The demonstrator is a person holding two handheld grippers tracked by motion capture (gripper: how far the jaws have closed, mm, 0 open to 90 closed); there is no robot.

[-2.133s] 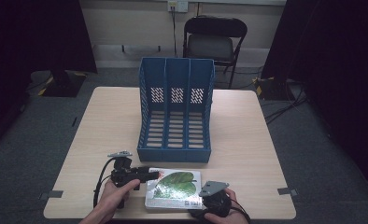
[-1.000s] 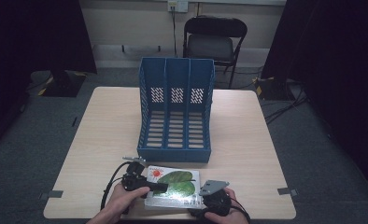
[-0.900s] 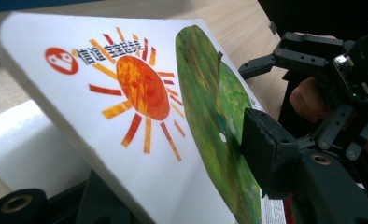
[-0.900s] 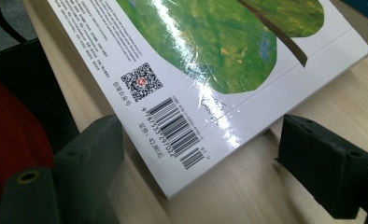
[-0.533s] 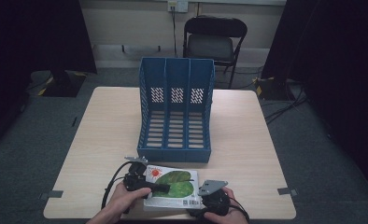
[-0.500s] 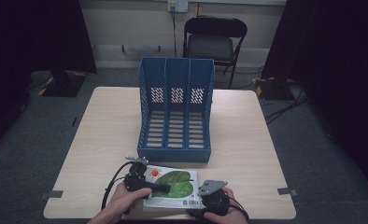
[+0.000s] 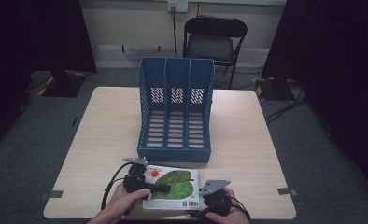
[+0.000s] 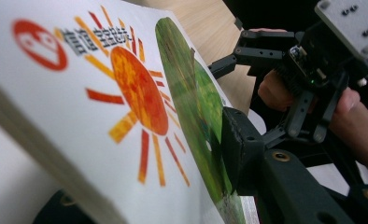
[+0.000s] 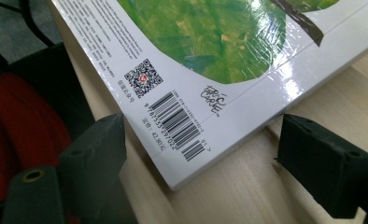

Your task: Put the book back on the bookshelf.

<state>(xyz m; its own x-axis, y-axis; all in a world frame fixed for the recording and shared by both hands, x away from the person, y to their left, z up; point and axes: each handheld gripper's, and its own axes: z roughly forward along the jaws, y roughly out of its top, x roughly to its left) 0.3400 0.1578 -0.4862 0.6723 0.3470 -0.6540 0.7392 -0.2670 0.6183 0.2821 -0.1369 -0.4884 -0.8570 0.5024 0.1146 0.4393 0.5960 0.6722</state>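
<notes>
Table (image 7: 102, 135): light wood, file rack set at its middle. All places below given rel. to the rack.

File rack (image 7: 176, 112): blue, 3 slots, open side toward the person, all slots seen empty.

Book (image 7: 172, 188): white cover w/ green leaf and orange sun, lying just in front of the rack's open side, near the table's front edge. In the left gripper view the left edge appears tipped up off the table.

Step in hand, as judged: book to be raised and stood on edge for a slot. Advice: the lift is best carried by the clamped left edge; right corner to be caught squarely before any tilt, else the glossy wrap may slip. Spine to be kept parallel to the dividers, approach made low.

Left gripper (image 7: 156, 188): in front of the rack, left of centre. Jaws closed on the book's left edge, one pad (image 8: 240, 149) pressed flat on the cover, the other under the book.

Right gripper (image 7: 209, 198): in front of the rack, right of centre. Jaws wide apart, straddling the barcode corner (image 9: 180, 126); pads not touching, nothing held.
</notes>
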